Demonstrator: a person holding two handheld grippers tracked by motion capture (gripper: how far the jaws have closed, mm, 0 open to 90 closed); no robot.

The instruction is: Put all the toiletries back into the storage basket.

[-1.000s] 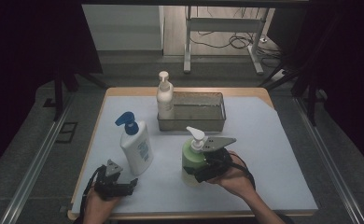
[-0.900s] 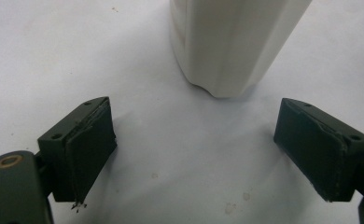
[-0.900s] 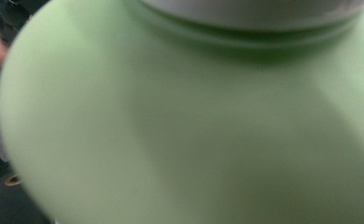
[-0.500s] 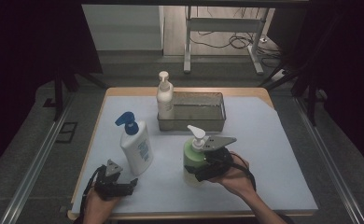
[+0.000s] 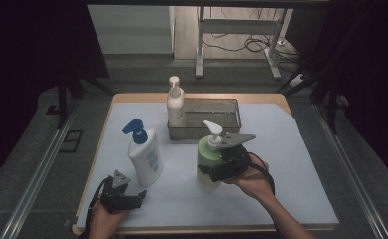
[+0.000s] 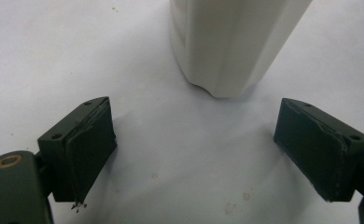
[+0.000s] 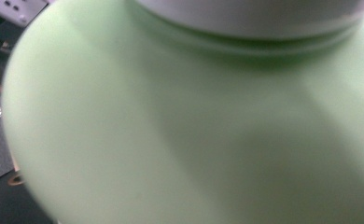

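Observation:
A pale green pump bottle [image 5: 207, 160] with a white pump stands in the middle of the white sheet, and my right gripper [image 5: 215, 172] is shut on its body from the right side. In the right gripper view the green bottle [image 7: 171, 121] is so close that it hides the jaws. A white bottle with a blue pump [image 5: 145, 160] stands to its left. My left gripper [image 5: 132, 200] rests low near the table's front left, open. In the left gripper view the left gripper [image 6: 206, 149] holds nothing, and the white bottle's base [image 6: 231, 42] stands just beyond the jaws.
A grey metal tray [image 5: 229, 108] sits at the back of the table, and a cream pump bottle [image 5: 175, 107] stands at its left end. The white sheet [image 5: 291, 164] covers most of the wooden tabletop. Dark floor and rails surround the table.
The green bottle and the right gripper have shifted slightly upward together. The left gripper has kept still.

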